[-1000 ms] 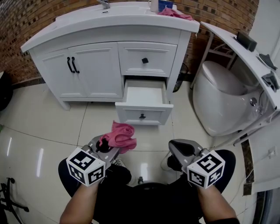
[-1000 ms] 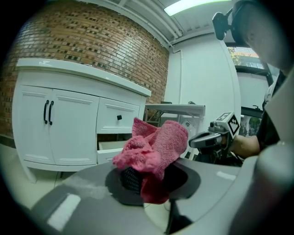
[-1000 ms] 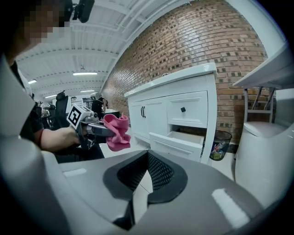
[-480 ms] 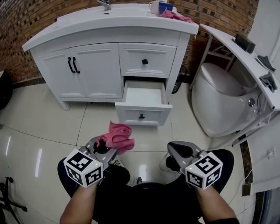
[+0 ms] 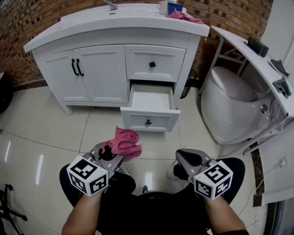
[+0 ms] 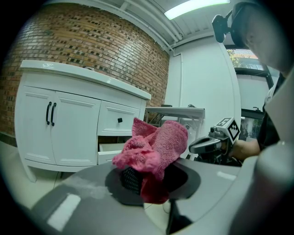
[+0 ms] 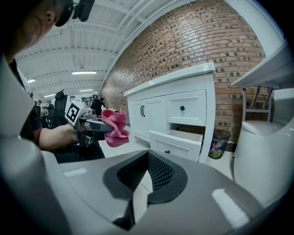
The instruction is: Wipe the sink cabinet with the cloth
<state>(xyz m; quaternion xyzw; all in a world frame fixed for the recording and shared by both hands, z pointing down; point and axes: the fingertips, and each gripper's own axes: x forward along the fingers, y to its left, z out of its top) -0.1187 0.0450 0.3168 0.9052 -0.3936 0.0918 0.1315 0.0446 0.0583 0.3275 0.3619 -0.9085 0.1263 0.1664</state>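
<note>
The white sink cabinet stands ahead by the brick wall, and its lower right drawer is pulled open. My left gripper is held low over the tiled floor, shut on a crumpled pink cloth. In the left gripper view the cloth bulges up out of the jaws and hides the pads. My right gripper is level with it on the right, shut with nothing in it. In the right gripper view the pads meet, and the cloth shows at the left.
A second pink cloth and a white mug sit on the countertop at the right. A white toilet and a slanted white shelf stand right of the cabinet. A bin sits between them.
Almost nothing: both grippers have sunk very slightly toward me, and the left one still holds the cloth.
</note>
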